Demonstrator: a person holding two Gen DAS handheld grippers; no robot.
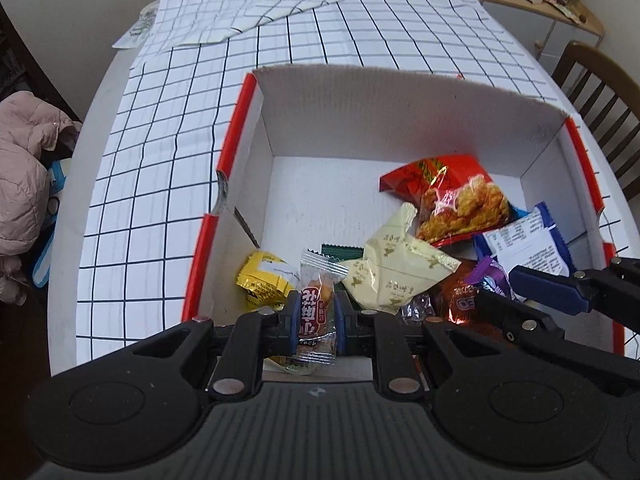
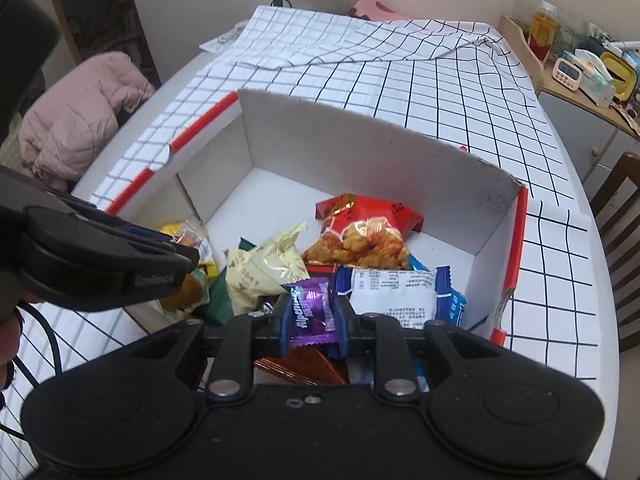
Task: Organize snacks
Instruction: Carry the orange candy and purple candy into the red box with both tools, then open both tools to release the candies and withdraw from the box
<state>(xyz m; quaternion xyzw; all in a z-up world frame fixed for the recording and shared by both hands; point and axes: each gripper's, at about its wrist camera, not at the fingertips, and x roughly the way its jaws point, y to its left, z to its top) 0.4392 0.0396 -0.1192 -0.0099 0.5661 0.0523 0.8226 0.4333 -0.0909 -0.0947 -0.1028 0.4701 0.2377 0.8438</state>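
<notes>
There is 1 box (image 1: 400, 120), white inside with red edges. It sits on 1 cloth (image 1: 168, 168) with black squares.

2 grippers show: the left gripper (image 1: 318, 312) and the right gripper (image 2: 314, 314). Each one pinches 1 snack: 1 clear packet with red writing (image 1: 318, 304) and 1 purple candy (image 2: 310, 306).

More snacks lie in the box: 1 red bag of fried bits (image 1: 452, 196), 1 pale yellow packet (image 1: 392, 276), 1 bright yellow packet (image 1: 266, 276), 1 blue and white packet (image 2: 394, 290) and 1 orange packet (image 2: 304, 364). More may hide under them.

1 pink coat (image 2: 80, 120) lies at the side.
</notes>
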